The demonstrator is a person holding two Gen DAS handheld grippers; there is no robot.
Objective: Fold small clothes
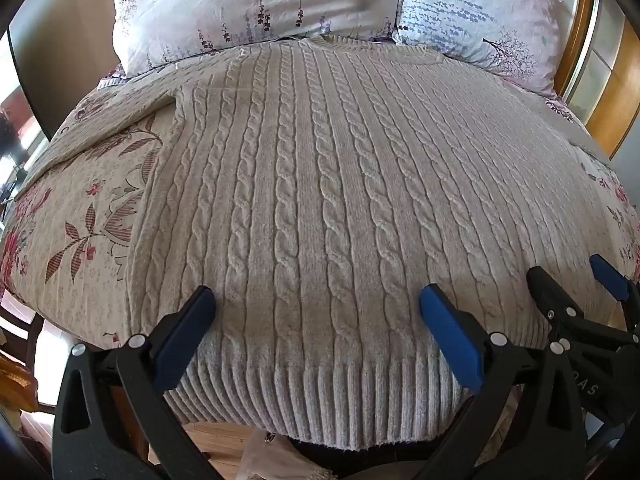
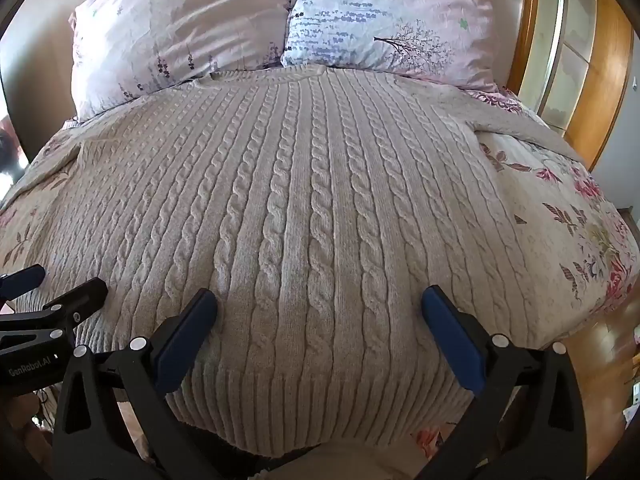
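- The left claw (image 1: 318, 300) was spread wide, its blue pads (image 1: 448, 332) poised over the ribbed hem of the sweater with nothing held between them; whether the pads touched the knit could not be told.
- The right claw (image 2: 320, 300) was likewise spread wide over the same hem, holding nothing.
- The two claws sat side by side: the right one showed at the right edge of the left wrist view (image 1: 576, 284), and the left one at the left edge of the right wrist view (image 2: 52, 284).
- The sweater (image 1: 320, 200), a cream cable-knit, lay flat and face up on the bed, its ribbed hem (image 1: 320, 400) at the near edge of the bed and hanging slightly over it.
- Its cables ran straight away from the claws toward the collar (image 1: 320, 40) at the far end.
- One sleeve stretched out toward the far right (image 2: 520, 120), the other toward the left (image 1: 120, 128).
- The bedspread (image 1: 80, 208), pale with red and brown flowers, showed on both sides of the sweater.
- Beyond the collar, two floral pillows leaned at the head of the bed, one to the left (image 1: 240, 8) and one to the right (image 1: 480, 12), touching each other.
- A wooden cabinet (image 2: 600, 60) stood far right.
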